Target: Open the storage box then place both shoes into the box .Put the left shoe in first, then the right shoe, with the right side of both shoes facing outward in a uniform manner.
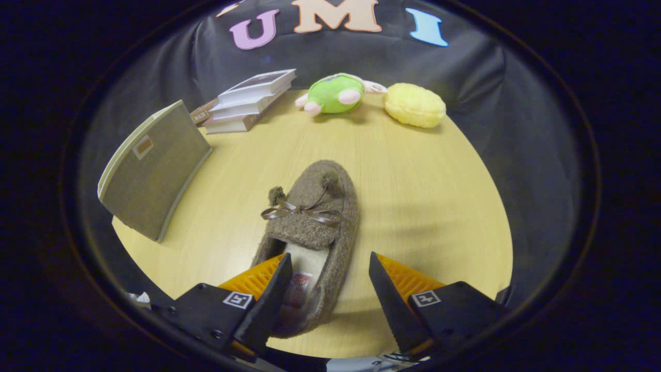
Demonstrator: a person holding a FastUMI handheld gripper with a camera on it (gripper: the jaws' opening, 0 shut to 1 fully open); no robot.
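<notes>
- Pale wooden table [423, 206].
- On it: brown shoe [315, 217], grey box [152, 170], stacked books [248, 101], green plush toy [335, 94], yellow plush [414, 105].
- Gripper [330, 268] fingers spread apart over the shoe's heel.

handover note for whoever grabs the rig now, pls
Gripper: open, fingers straddling the heel end of the brown shoe; one finger sits over the shoe's opening, the other beside it over the table. Not gripping yet.
Shoe: flat on the table, toe pointing away from the fingers.
Box: beyond the fingers, off to one side, lid looks closed from this angle.
Books, a green plush and a yellow plush sit at the far edge.
Done: nothing visibly in the box.
Left: apparently open the box, then load the left shoe, then the right.
</notes>
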